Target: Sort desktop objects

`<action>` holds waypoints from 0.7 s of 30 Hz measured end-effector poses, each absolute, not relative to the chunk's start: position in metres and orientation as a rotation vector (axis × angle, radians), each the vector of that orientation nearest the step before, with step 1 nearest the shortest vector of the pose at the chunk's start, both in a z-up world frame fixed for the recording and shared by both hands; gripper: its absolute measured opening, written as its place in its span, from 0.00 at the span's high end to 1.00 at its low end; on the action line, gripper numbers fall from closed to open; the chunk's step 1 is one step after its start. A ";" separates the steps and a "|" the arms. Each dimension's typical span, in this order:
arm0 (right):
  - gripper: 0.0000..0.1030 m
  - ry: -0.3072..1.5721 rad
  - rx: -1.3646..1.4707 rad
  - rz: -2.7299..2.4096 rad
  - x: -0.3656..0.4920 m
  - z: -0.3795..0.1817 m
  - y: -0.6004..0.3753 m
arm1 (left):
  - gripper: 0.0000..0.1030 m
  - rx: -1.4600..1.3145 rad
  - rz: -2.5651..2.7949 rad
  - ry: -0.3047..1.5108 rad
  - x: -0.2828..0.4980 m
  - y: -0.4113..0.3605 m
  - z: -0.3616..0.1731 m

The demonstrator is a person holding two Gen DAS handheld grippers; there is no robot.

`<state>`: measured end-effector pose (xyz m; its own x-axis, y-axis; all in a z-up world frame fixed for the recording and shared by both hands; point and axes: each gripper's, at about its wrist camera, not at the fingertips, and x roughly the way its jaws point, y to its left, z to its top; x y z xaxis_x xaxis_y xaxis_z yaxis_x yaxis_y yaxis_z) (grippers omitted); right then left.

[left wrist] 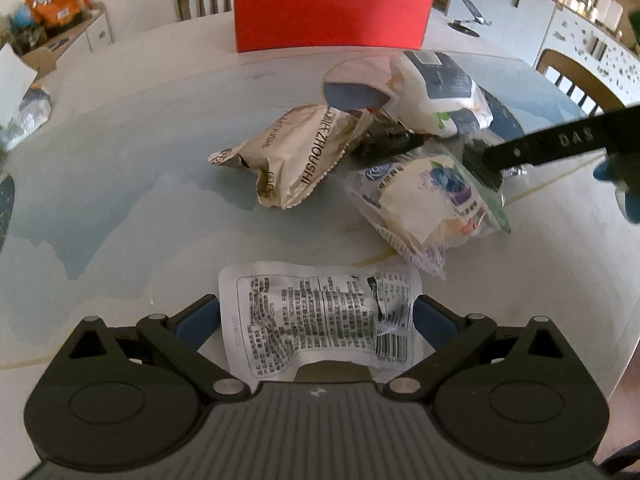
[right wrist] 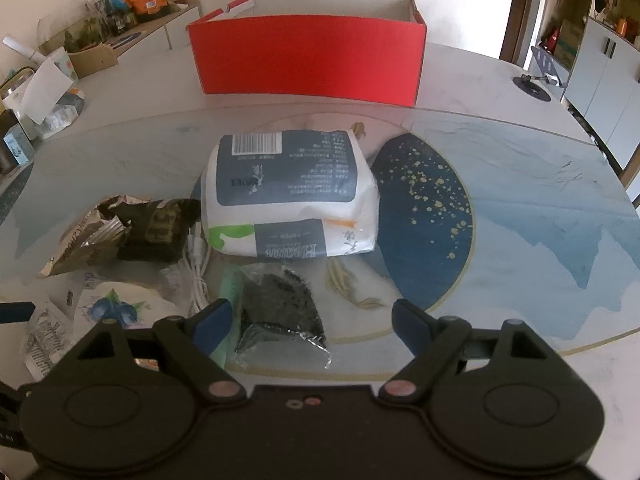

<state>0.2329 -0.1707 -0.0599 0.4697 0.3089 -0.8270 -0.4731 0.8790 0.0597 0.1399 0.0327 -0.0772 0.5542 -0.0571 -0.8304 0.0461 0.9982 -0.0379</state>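
Seaweed packet [right wrist: 280, 312] lying between the spread fingers of the right gripper [right wrist: 312, 320], hard against the left pad, untouched. Risk: snagging the white cable [right wrist: 198, 272] just left, or a lopsided pinch. White printed sachet [left wrist: 320, 312] bracketed by the left gripper [left wrist: 316, 320], apparently pinched. Red box [right wrist: 308, 56] far ahead.

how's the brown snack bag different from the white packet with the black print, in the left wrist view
The brown snack bag is tan, crumpled and puffed up; the white packet is white and lies nearly flat. The brown one sits farther out on the table, clear of any fingers; the white one lies between the left hand-held gripper fingers. Both carry dark printed lettering.
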 end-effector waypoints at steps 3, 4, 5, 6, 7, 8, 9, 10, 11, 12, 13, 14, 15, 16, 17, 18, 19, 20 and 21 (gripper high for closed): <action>0.17 0.978 -0.187 0.482 0.235 -0.063 -0.169 | 0.00 0.004 -0.060 0.979 0.139 0.031 -0.078; 0.18 0.980 -0.187 0.482 0.236 -0.063 -0.168 | 0.00 0.001 -0.060 0.978 0.138 0.032 -0.078; 0.18 0.982 -0.187 0.481 0.237 -0.064 -0.168 | 0.00 0.001 -0.061 0.978 0.138 0.032 -0.078; 0.18 0.985 -0.187 0.480 0.238 -0.065 -0.167 | 0.01 -0.001 -0.062 0.977 0.138 0.032 -0.078; 0.19 0.988 -0.186 0.480 0.238 -0.066 -0.167 | 0.01 -0.004 -0.063 0.975 0.138 0.033 -0.078; 0.20 0.992 -0.187 0.480 0.239 -0.067 -0.166 | 0.01 -0.004 -0.064 0.974 0.137 0.033 -0.078; 0.21 0.997 -0.189 0.480 0.240 -0.069 -0.165 | 0.01 -0.002 -0.064 0.973 0.137 0.033 -0.078; 0.23 1.001 -0.190 0.481 0.240 -0.070 -0.164 | 0.01 -0.003 -0.063 0.972 0.136 0.033 -0.078; 0.25 1.005 -0.190 0.482 0.240 -0.071 -0.164 | 0.01 -0.002 -0.062 0.971 0.136 0.033 -0.077; 0.26 1.010 -0.189 0.484 0.240 -0.072 -0.163 | 0.01 0.001 -0.061 0.971 0.136 0.033 -0.077; 0.27 1.013 -0.188 0.484 0.240 -0.073 -0.163 | 0.02 0.002 -0.058 0.972 0.137 0.033 -0.077; 0.28 1.016 -0.188 0.484 0.240 -0.073 -0.163 | 0.02 -0.001 -0.055 0.972 0.137 0.033 -0.077; 0.28 1.018 -0.190 0.482 0.240 -0.074 -0.162 | 0.04 -0.006 -0.053 0.971 0.137 0.034 -0.076; 0.28 1.018 -0.191 0.482 0.240 -0.073 -0.162 | 0.05 -0.012 -0.051 0.968 0.137 0.035 -0.076; 0.28 1.018 -0.191 0.483 0.240 -0.073 -0.162 | 0.07 -0.024 -0.049 0.966 0.136 0.036 -0.075; 0.29 1.020 -0.189 0.482 0.240 -0.073 -0.162 | 0.09 -0.033 -0.047 0.964 0.137 0.038 -0.074; 0.31 1.020 -0.188 0.482 0.240 -0.073 -0.163 | 0.10 -0.040 -0.047 0.963 0.137 0.039 -0.073; 0.34 1.021 -0.187 0.480 0.240 -0.072 -0.163 | 0.12 -0.046 -0.044 0.960 0.136 0.040 -0.073; 0.36 1.020 -0.190 0.476 0.240 -0.072 -0.163 | 0.19 -0.052 -0.039 0.956 0.135 0.041 -0.072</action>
